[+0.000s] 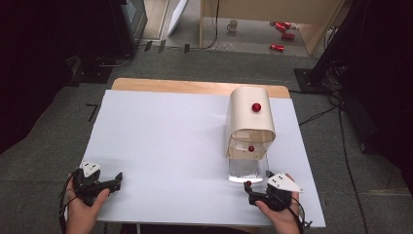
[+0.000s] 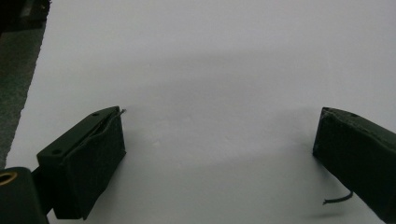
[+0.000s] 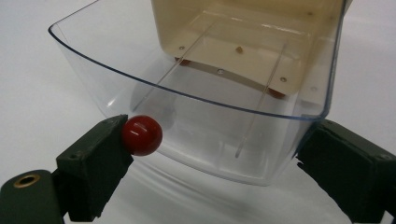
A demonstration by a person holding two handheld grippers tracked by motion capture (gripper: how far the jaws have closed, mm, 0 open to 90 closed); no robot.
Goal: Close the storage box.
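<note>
Right claw [image 3: 219, 154] spread wide, straddling clear plastic drawer [image 3: 196, 116] pulled out from cream rounded box [image 1: 249, 119] on white worktop [image 1: 170, 146]; red round knob [image 3: 141, 135] touching one jaw. Left claw [image 2: 219, 149] spread, idle. Drawer open; likely closing or filling remains.

Clear drawer [image 3: 196, 140] with red knob [image 3: 141, 135], cream box [image 1: 251, 117], white table sheet [image 1: 165, 146], seemingly black jaws

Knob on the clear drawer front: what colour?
Glossy red knob, clearest in the right gripper view.
</note>
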